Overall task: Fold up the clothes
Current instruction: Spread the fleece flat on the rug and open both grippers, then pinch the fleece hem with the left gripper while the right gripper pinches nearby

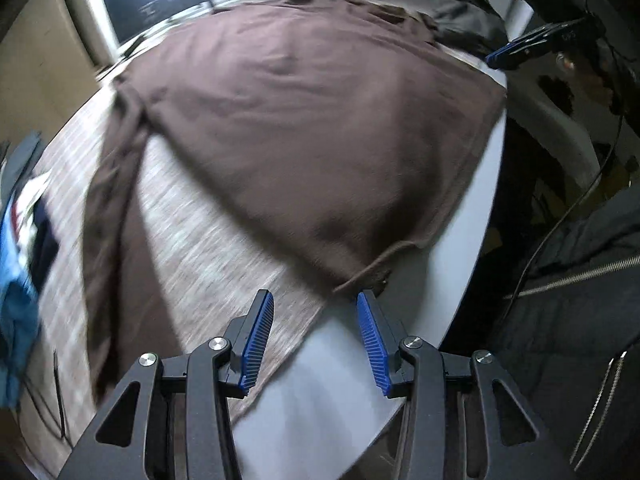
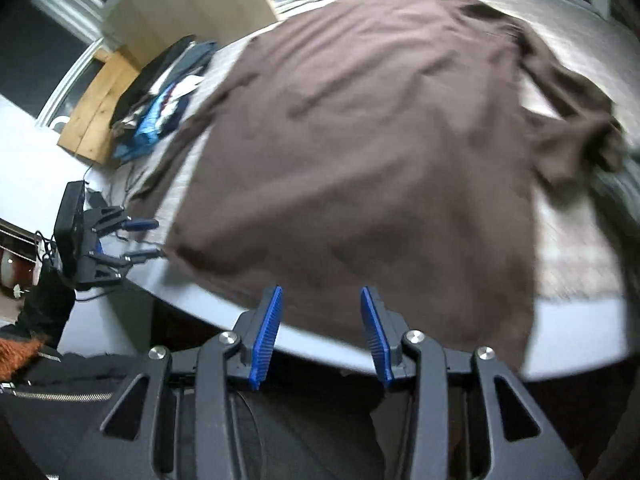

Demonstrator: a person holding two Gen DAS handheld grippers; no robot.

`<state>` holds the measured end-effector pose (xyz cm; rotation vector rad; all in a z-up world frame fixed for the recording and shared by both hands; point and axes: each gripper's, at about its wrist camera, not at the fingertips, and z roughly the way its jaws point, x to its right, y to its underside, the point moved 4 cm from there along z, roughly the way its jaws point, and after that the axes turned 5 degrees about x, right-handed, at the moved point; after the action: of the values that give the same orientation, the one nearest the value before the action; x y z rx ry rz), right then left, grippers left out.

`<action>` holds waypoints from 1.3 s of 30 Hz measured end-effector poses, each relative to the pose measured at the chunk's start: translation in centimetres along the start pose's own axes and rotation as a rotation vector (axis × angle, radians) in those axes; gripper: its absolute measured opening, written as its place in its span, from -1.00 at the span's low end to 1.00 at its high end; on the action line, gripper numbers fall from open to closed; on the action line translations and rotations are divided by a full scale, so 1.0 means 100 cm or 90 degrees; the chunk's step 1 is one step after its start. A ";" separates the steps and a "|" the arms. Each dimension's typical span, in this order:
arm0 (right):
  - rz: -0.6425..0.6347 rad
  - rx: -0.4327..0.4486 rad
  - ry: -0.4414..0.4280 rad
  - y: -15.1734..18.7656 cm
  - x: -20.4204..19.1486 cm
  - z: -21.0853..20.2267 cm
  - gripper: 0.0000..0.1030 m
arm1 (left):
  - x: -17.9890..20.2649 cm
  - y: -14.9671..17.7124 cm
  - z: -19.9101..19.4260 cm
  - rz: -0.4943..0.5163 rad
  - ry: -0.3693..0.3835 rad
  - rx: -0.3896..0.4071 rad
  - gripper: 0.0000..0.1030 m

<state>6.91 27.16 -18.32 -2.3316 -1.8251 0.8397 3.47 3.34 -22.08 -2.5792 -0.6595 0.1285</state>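
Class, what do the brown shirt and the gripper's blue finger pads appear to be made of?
Brown shirt: likely soft matte knit cotton; it wrinkles and drapes limply. Left gripper blue pads: probably rubber or plastic, judging by the moulded ridges.

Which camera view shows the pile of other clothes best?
The right wrist view: the pile of clothes lies whole at the table's far left, beyond the brown shirt. The left wrist view shows only a blurred blue part at its left edge.
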 end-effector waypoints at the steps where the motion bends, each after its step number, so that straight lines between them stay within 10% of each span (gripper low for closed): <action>1: 0.004 0.001 0.010 0.006 0.010 -0.005 -0.22 | 0.005 -0.004 0.003 0.009 0.004 -0.002 -0.23; 10: -0.022 0.012 0.057 0.046 0.070 -0.026 -0.22 | 0.029 -0.030 0.018 -0.004 -0.007 -0.027 -0.79; 25: -0.203 0.003 0.109 0.049 0.102 0.006 -0.22 | -0.012 -0.098 -0.033 -0.168 -0.065 0.040 -0.87; 29: -0.158 0.032 0.103 0.035 0.121 0.000 -0.73 | -0.015 -0.109 -0.027 -0.162 -0.075 0.038 -0.87; 39: -0.100 0.111 0.129 -0.020 0.140 -0.020 -0.90 | -0.055 -0.148 0.015 -0.186 -0.121 0.021 -0.87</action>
<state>8.11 41.14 -21.19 -2.0541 -1.7476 0.6855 -8.07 12.76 -16.62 -2.4262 -1.0855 0.2872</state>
